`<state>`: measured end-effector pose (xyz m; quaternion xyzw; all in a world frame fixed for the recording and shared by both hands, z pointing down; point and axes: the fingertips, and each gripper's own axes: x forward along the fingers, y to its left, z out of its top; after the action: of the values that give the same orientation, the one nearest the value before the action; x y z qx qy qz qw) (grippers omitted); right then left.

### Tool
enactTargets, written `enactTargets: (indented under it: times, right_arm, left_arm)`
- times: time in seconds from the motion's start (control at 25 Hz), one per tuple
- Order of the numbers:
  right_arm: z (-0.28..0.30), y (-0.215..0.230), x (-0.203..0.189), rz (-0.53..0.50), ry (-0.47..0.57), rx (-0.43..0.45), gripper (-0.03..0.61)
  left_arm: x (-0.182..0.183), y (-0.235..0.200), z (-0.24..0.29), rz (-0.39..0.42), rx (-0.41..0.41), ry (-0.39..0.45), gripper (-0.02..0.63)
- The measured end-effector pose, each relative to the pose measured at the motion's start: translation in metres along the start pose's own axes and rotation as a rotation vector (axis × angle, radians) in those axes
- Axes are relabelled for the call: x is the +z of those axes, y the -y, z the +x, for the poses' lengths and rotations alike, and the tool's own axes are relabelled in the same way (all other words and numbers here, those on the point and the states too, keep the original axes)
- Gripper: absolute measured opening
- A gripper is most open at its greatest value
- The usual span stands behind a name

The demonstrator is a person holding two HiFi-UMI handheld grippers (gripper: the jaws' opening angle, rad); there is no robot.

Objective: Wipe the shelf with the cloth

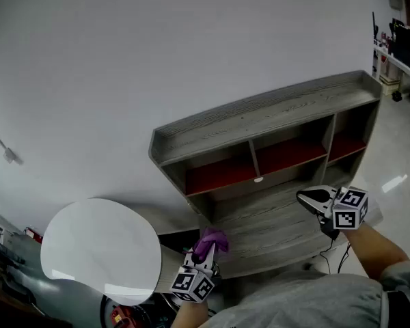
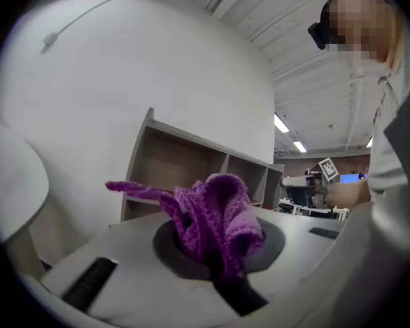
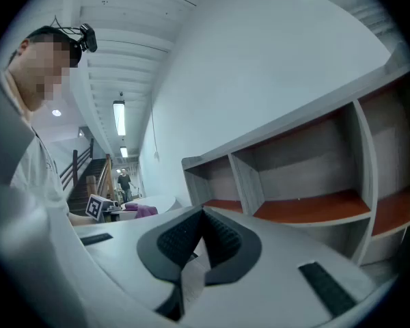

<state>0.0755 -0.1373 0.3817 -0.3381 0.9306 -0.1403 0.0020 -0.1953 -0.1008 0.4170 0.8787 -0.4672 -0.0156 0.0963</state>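
The grey wooden shelf with red-floored compartments stands against the white wall; its lower ledge runs in front of me. My left gripper is low at the ledge's left end, shut on a bunched purple knitted cloth. In the left gripper view the cloth sticks up out of the shut jaws, with the shelf behind it. My right gripper hovers above the right part of the ledge, shut and holding nothing. In the right gripper view its pads meet at the tips before the shelf compartments.
A round white table stands left of the shelf, close to my left gripper. A dark cable hangs below the ledge at the right. Desks and chairs crowd the far right. A person stands far off by stairs.
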Motion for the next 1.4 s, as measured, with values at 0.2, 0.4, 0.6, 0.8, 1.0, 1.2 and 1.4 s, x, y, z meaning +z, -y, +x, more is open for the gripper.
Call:
enactTargets:
  times: [0.2,0.4,0.6,0.8,1.0,1.2,1.4]
  right_arm:
    - [-0.02,-0.011,-0.004,0.001,-0.015,-0.014,0.009]
    - [-0.064,0.001,-0.003,-0.015,-0.012,-0.008,0.009]
    - [-0.102,0.029,-0.005,-0.028,-0.011,-0.02,0.009]
    - [-0.113,0.04,-0.008,-0.049,-0.01,-0.047,0.008]
    - [-0.115,0.041,-0.01,-0.057,-0.017,-0.053,0.008]
    - [-0.113,0.037,-0.011,-0.058,-0.015,-0.047,0.008]
    - [-0.109,0.034,-0.013,-0.059,-0.016,-0.039,0.008]
  left_arm:
    - [-0.006,0.048,0.004,-0.058,-0.115,0.031,0.063]
    - [0.002,0.089,0.014,-0.05,-0.121,0.064,0.063]
    - [-0.004,0.13,0.04,-0.085,-0.13,0.089,0.063]
    - [0.001,0.147,0.052,-0.066,-0.137,0.092,0.063]
    - [0.003,0.146,0.054,-0.063,-0.126,0.077,0.063]
    - [0.0,0.147,0.053,-0.059,-0.136,0.062,0.063]
    - [-0.001,0.147,0.052,-0.061,-0.144,0.054,0.063]
